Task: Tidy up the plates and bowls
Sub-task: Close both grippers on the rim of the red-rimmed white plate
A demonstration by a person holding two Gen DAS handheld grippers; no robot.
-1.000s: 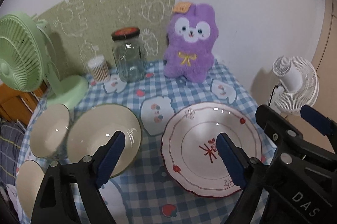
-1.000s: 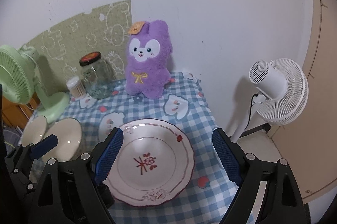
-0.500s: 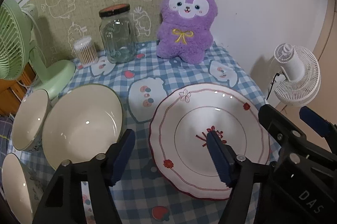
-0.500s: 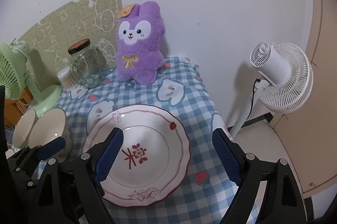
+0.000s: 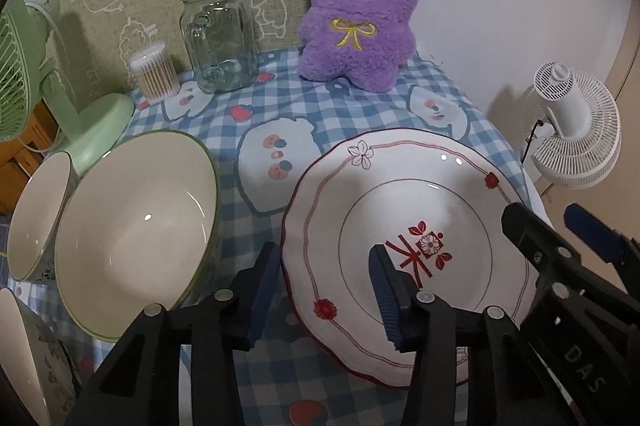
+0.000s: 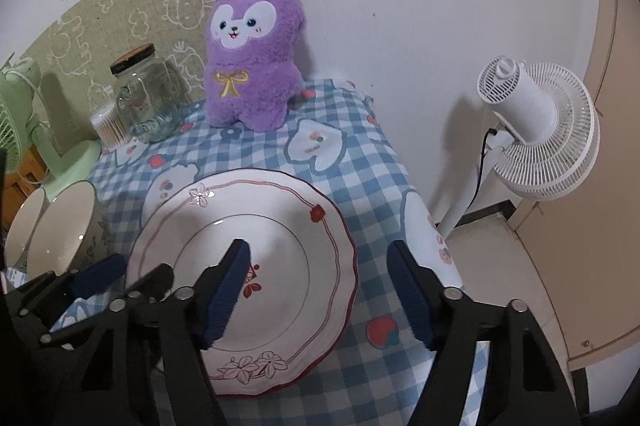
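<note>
A white plate with a red scalloped rim point(image 5: 404, 193) lies on the checked tablecloth; it also shows in the right wrist view point(image 6: 280, 226). My left gripper point(image 5: 324, 290) is open, its jaws astride the plate's left rim. My right gripper point(image 6: 320, 286) is open, astride the plate's right rim; it shows at the right of the left wrist view point(image 5: 560, 238). A large cream bowl point(image 5: 136, 226) stands left of the plate, with two smaller bowls point(image 5: 36, 214) beyond it.
A purple plush toy point(image 5: 360, 5), a glass jar point(image 5: 218, 33) and a cotton-swab tub point(image 5: 154, 69) stand at the back. A green fan point(image 5: 60, 93) is at the left. A white fan point(image 6: 532, 129) stands on the floor off the table's right edge.
Both grippers have moved forward and down toward the plate. Their jaws have narrowed and now straddle the plate's left and right rims.
</note>
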